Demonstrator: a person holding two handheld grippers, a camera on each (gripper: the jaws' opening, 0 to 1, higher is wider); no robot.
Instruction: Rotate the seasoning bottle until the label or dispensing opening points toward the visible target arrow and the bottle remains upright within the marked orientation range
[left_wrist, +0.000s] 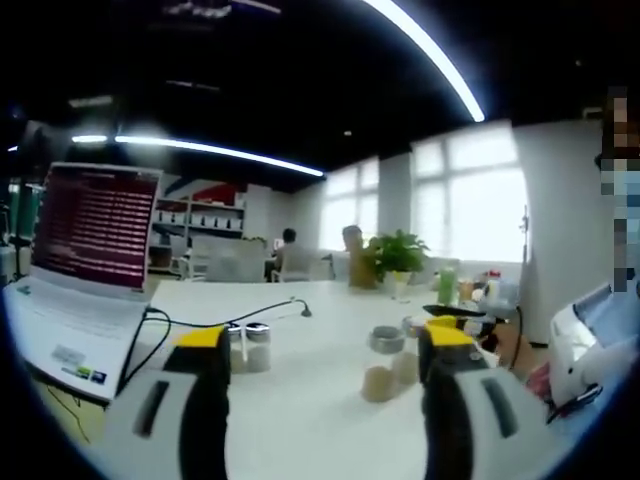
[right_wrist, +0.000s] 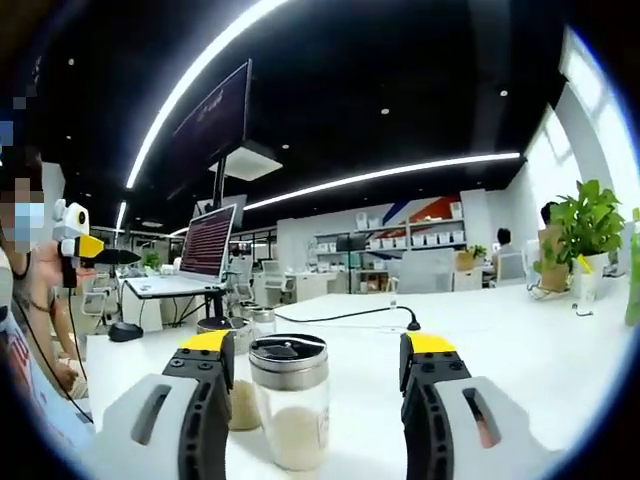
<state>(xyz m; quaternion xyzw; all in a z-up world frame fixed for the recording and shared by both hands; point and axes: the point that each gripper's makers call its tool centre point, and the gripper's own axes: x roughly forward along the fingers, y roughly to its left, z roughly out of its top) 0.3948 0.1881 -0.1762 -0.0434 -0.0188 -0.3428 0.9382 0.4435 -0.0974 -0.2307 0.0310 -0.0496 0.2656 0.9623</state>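
The right gripper (right_wrist: 318, 375) is standing with jaws apart, the seasoning bottle (right_wrist: 289, 400) sitting upright between them at 6 o'clock, untouched. The left gripper (left_wrist: 326, 385) is gaping too, facing the white table (left_wrist: 320, 310), with an open laptop (left_wrist: 85, 260) at 9 o'clock.

**Open office under strip lights**

A dark ceiling (right_wrist: 400, 70) carries long curved light strips (left_wrist: 430, 50). Bright windows (left_wrist: 470, 205) fill the far wall, with a potted plant (left_wrist: 398, 255) just in front of them. A long white counter (left_wrist: 320, 330) runs toward the windows, a black cable (right_wrist: 370, 315) lying across it. An open laptop (left_wrist: 90, 260) sits on one end, its screen lit with reddish lines. White shelves (right_wrist: 415, 245) with boxes line the back wall. A person (left_wrist: 290, 250) sits at a far desk.
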